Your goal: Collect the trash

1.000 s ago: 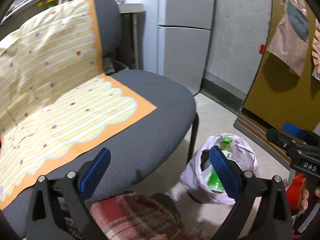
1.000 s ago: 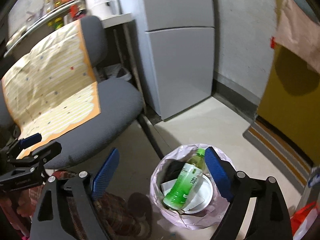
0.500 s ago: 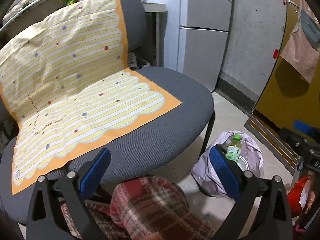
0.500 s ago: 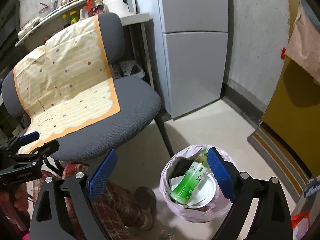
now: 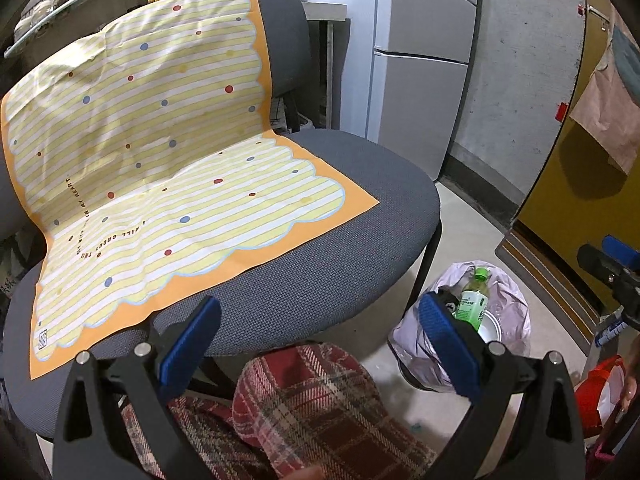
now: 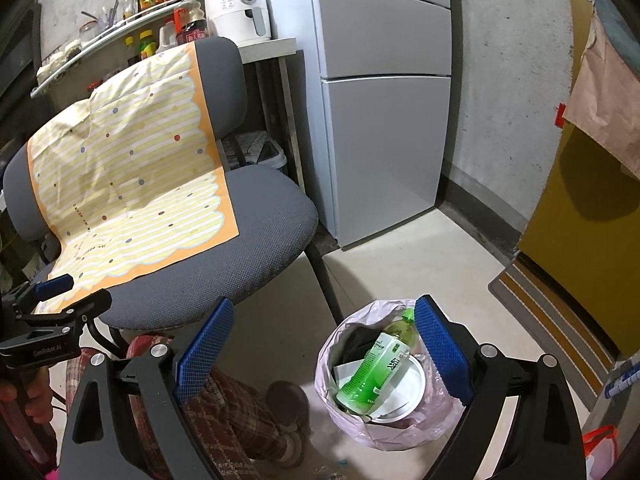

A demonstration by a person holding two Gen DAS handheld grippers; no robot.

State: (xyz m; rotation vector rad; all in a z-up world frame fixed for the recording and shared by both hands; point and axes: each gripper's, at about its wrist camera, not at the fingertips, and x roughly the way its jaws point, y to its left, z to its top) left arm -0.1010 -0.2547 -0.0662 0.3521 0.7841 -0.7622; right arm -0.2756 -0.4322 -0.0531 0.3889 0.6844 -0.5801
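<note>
A bin lined with a pale pink bag (image 6: 332, 364) stands on the floor right of the chair. In it lie a green plastic bottle (image 6: 376, 364), a white bowl (image 6: 404, 388) and dark trash. The bin (image 5: 508, 308) and bottle (image 5: 474, 300) also show in the left wrist view. My right gripper (image 6: 320, 352) is open and empty, above and in front of the bin. My left gripper (image 5: 320, 344) is open and empty, in front of the chair's seat edge. The left gripper also shows at the left edge of the right wrist view (image 6: 56, 304).
A grey chair (image 5: 320, 248) carries a yellow striped cloth (image 5: 160, 168) over seat and back. A grey fridge (image 6: 380, 100) stands behind. A yellow door (image 6: 592, 240) and mat (image 6: 552, 312) are on the right. My plaid-trousered leg (image 5: 320, 412) is below the grippers. A red bag (image 5: 600, 392) sits far right.
Both grippers have pulled back and risen, so the chair and bin look smaller and farther. Both stay open and empty. The bin's contents have not moved.
</note>
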